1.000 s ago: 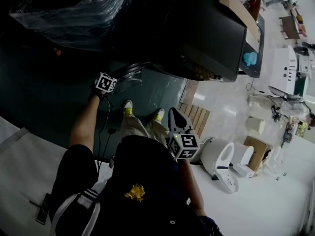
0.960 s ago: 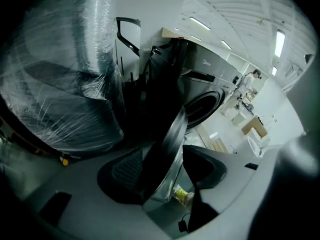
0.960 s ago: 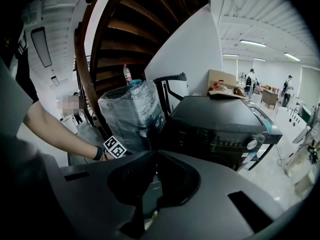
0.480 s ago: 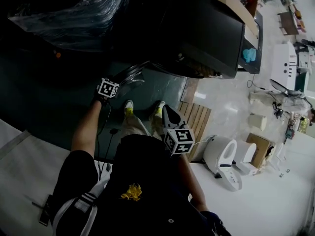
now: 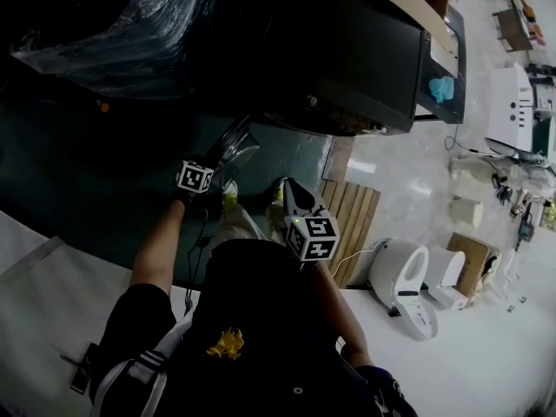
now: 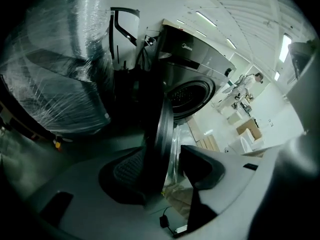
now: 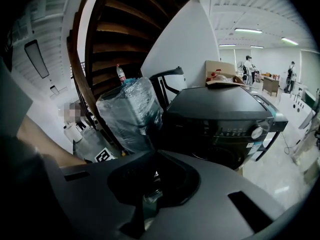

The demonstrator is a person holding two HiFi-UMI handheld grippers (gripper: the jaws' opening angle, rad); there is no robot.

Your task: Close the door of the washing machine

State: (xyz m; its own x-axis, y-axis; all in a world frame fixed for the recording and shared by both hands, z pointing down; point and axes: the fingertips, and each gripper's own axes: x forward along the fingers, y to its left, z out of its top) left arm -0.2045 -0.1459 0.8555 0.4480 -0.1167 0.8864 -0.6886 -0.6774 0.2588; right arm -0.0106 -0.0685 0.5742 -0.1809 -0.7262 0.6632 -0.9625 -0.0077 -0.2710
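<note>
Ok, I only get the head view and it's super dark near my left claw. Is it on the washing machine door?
Observer: Nearly. In the left gripper view the door stands edge-on between the left claw's jaws, one jaw on either side of its rim, with a gap showing on one side.
Operator: Is the door closed?
Observer: No. That view shows the drum opening uncovered behind the door, which swings out towards you.
Operator: And my other claw?
Observer: The right gripper view shows the right claw shut with nothing in it, facing the washing machine and its control dial.
</note>
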